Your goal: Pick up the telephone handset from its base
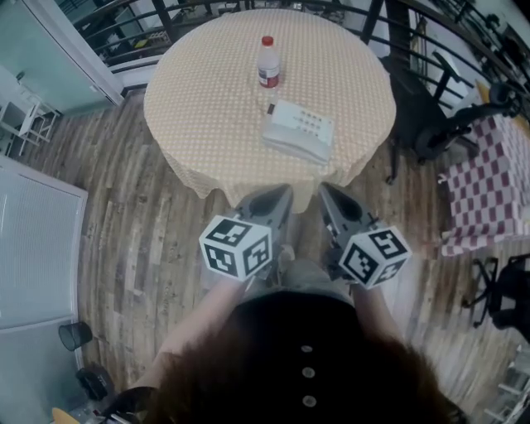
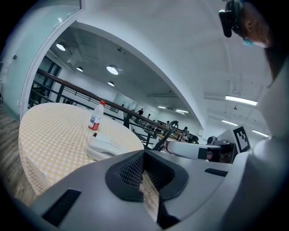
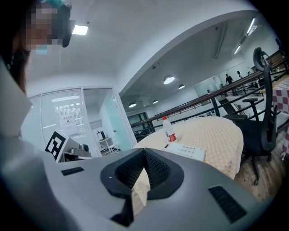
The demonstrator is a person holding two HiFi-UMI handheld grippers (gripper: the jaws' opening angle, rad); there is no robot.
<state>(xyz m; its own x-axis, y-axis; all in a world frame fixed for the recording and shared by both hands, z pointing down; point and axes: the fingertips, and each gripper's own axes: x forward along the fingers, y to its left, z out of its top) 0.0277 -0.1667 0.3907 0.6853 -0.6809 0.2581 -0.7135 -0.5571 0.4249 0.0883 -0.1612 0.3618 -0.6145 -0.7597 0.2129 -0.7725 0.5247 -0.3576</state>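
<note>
A white telephone [image 1: 300,131] lies on the near side of the round table [image 1: 207,91], which has a yellow checked cloth; its handset [image 1: 291,147] rests on the base along the edge nearest me. Behind it stands a clear bottle [image 1: 267,63] with a red cap. Both grippers hover short of the table's near edge, side by side and pointing at the phone. My left gripper [image 1: 284,192] is shut with nothing in it, and so is my right gripper [image 1: 325,190]. The left gripper view shows the telephone [image 2: 107,145] ahead of the jaws, and the right gripper view shows the telephone [image 3: 188,151] and the bottle [image 3: 169,131].
A black office chair [image 1: 426,116] stands right of the table, with a red-and-white checked cloth [image 1: 490,178] beyond it. A dark railing [image 1: 207,10] curves behind the table. Glass partitions [image 1: 50,58] are at the left, and a small bin [image 1: 74,335] sits on the wooden floor.
</note>
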